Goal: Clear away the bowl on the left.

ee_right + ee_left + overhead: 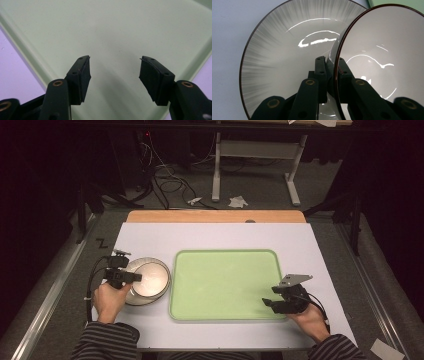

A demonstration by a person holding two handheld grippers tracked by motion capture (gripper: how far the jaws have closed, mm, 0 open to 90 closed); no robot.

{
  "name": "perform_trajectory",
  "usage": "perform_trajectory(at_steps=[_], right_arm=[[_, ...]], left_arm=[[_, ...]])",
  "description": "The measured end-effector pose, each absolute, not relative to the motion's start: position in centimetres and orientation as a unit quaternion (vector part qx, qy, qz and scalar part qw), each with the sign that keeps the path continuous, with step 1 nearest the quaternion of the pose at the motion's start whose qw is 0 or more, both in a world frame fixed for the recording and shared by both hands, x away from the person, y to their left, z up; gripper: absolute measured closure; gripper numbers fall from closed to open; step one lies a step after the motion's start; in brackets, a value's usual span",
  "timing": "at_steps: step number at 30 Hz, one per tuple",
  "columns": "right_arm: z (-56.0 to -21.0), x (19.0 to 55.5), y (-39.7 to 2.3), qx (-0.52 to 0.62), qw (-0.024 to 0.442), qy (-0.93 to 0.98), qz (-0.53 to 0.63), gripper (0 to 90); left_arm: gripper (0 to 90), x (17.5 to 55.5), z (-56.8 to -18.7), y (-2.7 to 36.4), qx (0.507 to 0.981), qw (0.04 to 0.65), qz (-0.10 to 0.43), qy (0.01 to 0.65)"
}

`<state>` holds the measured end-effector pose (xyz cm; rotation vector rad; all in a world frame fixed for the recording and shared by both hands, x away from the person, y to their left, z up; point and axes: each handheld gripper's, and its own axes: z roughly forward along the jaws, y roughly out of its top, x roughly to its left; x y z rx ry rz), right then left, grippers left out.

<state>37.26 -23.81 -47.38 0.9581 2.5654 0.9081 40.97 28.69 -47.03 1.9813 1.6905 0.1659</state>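
Observation:
A pale bowl with a dark rim [152, 279] [382, 62] sits tilted on a grey streaked plate [141, 300] [282, 57], left of an empty green tray [225, 280]. My left gripper [136, 277] [329, 65] is shut on the bowl's near-left rim, one jaw inside the bowl and one outside. My right gripper [266, 302] [115, 67] is open over the tray's [112, 30] near right corner, with nothing between its jaws.
A white sheet [150, 237] covers the table, with a wooden strip [215, 216] at its far edge. A corner of the tray [402, 2] lies just beyond the bowl. Cables and a desk frame [216, 170] stand on the floor behind the table.

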Motion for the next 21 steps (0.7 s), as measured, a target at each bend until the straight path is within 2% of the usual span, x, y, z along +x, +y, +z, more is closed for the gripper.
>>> perform_trajectory(at_steps=[21], right_arm=[[-47.4, 37.3, -23.8, 0.329, 0.127, 0.882, 0.313, 43.4]], left_arm=[[82.4, 40.5, -45.8, 28.4, 0.733, 0.295, 0.059, 0.610]])
